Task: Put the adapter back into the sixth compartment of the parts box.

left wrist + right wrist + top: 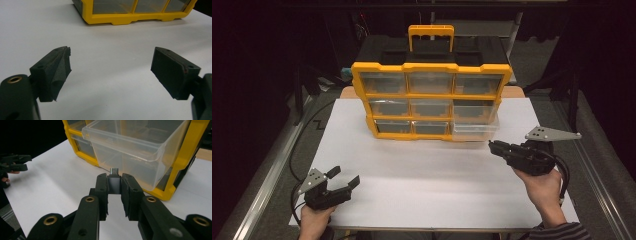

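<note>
Dark surroundings are closing in on all sides of a white table [422, 175], which is carrying one big item: a yellow organizer box [432, 100] with a black top and a yellow handle, standing upright toward the far edge. I am counting three rows of clear drawers in its front.

I am seeing one clear drawer [474, 129], at the bottom right of the box, standing pulled out toward me; in the right gripper view the same drawer [130, 147] is sticking out just ahead of the jaws.

I am holding the right gripper [493, 146] a little in front of and to the right of that open drawer, pointing left toward it. Its jaws are standing pinched tight on a small grey adapter [114, 182], whose metal plug end is poking out past the fingertips toward the drawer wall. I cannot tell whether the adapter is touching the drawer.

I am keeping the left gripper [344, 177] low at the near left corner of the table, well apart from the box. Its jaws are standing wide apart with bare table between them, gripping nothing.
</note>
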`<state>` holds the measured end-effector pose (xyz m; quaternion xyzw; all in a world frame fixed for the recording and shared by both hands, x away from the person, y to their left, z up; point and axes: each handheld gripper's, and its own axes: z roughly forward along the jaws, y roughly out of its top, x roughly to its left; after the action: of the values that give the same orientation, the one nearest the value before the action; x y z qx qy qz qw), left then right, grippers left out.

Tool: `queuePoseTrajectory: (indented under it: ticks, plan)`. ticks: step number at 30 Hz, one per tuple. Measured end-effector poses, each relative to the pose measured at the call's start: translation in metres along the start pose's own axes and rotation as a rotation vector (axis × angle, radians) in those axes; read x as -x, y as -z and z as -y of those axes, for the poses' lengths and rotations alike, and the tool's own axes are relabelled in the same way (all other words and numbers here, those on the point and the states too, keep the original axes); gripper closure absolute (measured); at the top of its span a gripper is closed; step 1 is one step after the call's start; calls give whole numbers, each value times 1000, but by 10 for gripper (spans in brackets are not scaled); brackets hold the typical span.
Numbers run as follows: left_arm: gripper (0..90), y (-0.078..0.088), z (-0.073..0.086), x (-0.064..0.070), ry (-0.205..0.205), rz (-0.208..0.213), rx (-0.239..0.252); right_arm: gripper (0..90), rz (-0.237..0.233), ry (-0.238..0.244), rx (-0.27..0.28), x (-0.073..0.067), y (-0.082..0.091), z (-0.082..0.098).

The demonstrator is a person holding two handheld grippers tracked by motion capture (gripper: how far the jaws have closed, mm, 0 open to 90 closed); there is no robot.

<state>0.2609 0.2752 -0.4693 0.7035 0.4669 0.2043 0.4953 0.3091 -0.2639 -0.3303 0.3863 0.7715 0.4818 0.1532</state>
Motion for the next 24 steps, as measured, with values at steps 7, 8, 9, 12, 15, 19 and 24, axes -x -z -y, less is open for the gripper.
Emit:
queuePoseTrajectory:
  ticks: [7, 8, 9, 12, 15, 19, 24]
  plan:
    - [172, 0, 0, 0, 0, 0, -1, 770, 1, 6, 28, 1, 3, -13]
    - [172, 0, 0, 0, 0, 0, -1, 770, 1, 6, 28, 1, 3, -13]
    - [172, 0, 0, 0, 1, 0, -1, 770, 3, 7, 36, 2, 3, -17]
    - [172, 0, 0, 0, 1, 0, -1, 770, 2, 7, 40, 3, 4, -21]
    - [171, 0, 0, 0, 1, 0, -1, 770, 6, 7, 45, 4, 4, -29]
    - [172, 0, 0, 0, 1, 0, -1, 770, 11, 9, 50, 5, 2, -36]
    - [171, 0, 0, 0, 0, -1, -1, 770, 23, 13, 44, 7, -2, -44]
